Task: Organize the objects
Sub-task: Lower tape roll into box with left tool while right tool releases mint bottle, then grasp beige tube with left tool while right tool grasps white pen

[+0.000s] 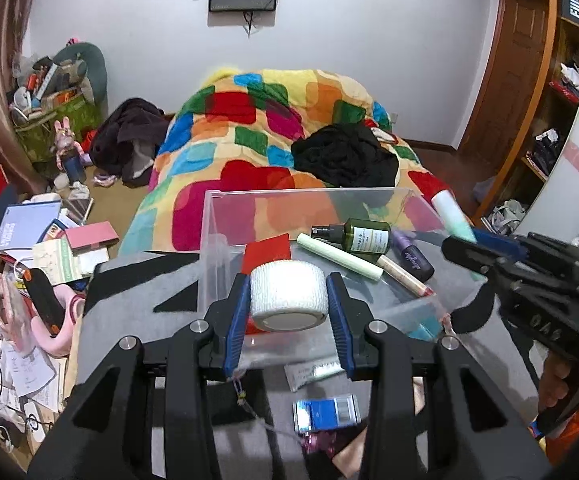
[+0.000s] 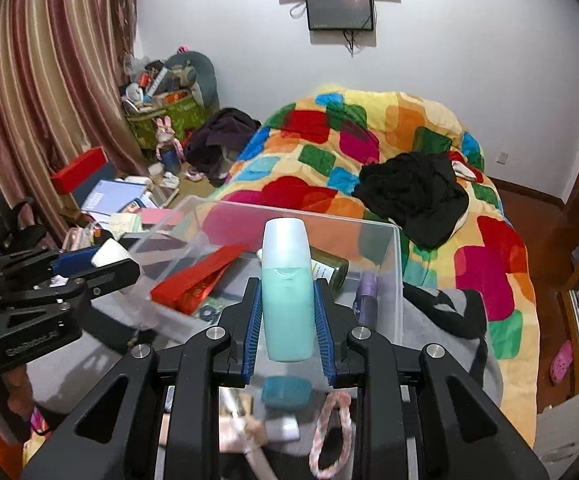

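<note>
My left gripper (image 1: 288, 295) is shut on a white bandage roll (image 1: 288, 300) and holds it over the near part of a clear plastic box (image 1: 309, 194). My right gripper (image 2: 286, 312) is shut on a mint-green bottle with a pale cap (image 2: 287, 292), held upright over the same box (image 2: 393, 232). In the box lie a red packet (image 1: 265, 254), a green stick (image 1: 339, 256), a dark green spray bottle (image 1: 363, 234), a purple bottle (image 1: 411, 254) and a pink-tipped tube (image 1: 403, 276). The right gripper also shows in the left wrist view (image 1: 465, 248), the left gripper in the right wrist view (image 2: 97, 264).
The box stands on a grey and black cloth (image 1: 137, 300) on a bed with a bright patchwork quilt (image 1: 257, 128) and black clothes (image 1: 345, 156). A blue packet (image 1: 327, 412), a sachet (image 1: 317, 372) and a braided loop (image 2: 331, 432) lie near me. Books and clutter (image 1: 41, 240) cover the left.
</note>
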A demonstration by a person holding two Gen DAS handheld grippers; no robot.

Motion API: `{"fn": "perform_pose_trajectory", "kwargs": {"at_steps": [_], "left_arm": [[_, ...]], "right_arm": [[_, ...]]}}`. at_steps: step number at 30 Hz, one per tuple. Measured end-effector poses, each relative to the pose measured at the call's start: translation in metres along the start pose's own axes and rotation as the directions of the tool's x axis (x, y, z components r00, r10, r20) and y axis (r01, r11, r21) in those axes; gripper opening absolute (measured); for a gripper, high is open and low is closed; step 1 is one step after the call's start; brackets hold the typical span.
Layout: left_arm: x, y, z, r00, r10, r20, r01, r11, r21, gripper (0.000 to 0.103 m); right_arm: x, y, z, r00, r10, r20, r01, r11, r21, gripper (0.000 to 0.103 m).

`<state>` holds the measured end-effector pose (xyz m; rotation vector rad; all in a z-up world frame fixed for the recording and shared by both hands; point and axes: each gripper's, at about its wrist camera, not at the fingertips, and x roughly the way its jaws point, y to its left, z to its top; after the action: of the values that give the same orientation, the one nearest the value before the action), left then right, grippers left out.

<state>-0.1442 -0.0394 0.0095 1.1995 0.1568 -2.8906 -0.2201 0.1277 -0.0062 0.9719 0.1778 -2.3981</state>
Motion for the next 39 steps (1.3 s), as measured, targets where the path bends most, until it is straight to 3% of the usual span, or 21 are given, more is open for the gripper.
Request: {"fn": "perform_pose_trajectory", "kwargs": {"at_steps": [7,17,23,30,35,39], "left_arm": [[0.038,-0.007,0.008,0.990,-0.090,-0.105,0.090,0.996,-0.006,0.038],[0.059,-0.029,0.006,0.978,-0.121,-0.172,0.130,0.991,0.042,0.038],[0.046,-0.035,0.004,0.984,-0.108,-0.144,0.120,0.989,0.081,0.049],[0.014,-0.028,0.003,0.994,-0.088,-0.069,0.094,0.992,0.086,0.064],[-0.009,-0.028,-0.009,0.996,-0.082,-0.032,0.085,0.991,0.106,0.069],[-0.011,-0.030,-0.029,0.994,-0.090,-0.061,0.097,0.988,0.118,0.069]], "right_arm": [[0.041,-0.019,-0.004,0.994,-0.002,-0.107,0.007,0.999,0.043,0.023],[0.063,-0.017,-0.008,0.985,0.031,-0.172,-0.026,0.999,0.031,0.023],[0.054,-0.018,-0.008,0.981,0.057,-0.186,-0.052,0.998,0.032,0.025],[0.028,-0.017,-0.010,0.989,0.048,-0.142,-0.046,0.999,0.018,0.038],[0.003,-0.021,-0.015,0.994,0.054,-0.096,-0.052,0.998,0.029,0.044],[-0.013,-0.021,-0.027,0.994,0.073,-0.081,-0.070,0.997,0.040,0.044]]}}
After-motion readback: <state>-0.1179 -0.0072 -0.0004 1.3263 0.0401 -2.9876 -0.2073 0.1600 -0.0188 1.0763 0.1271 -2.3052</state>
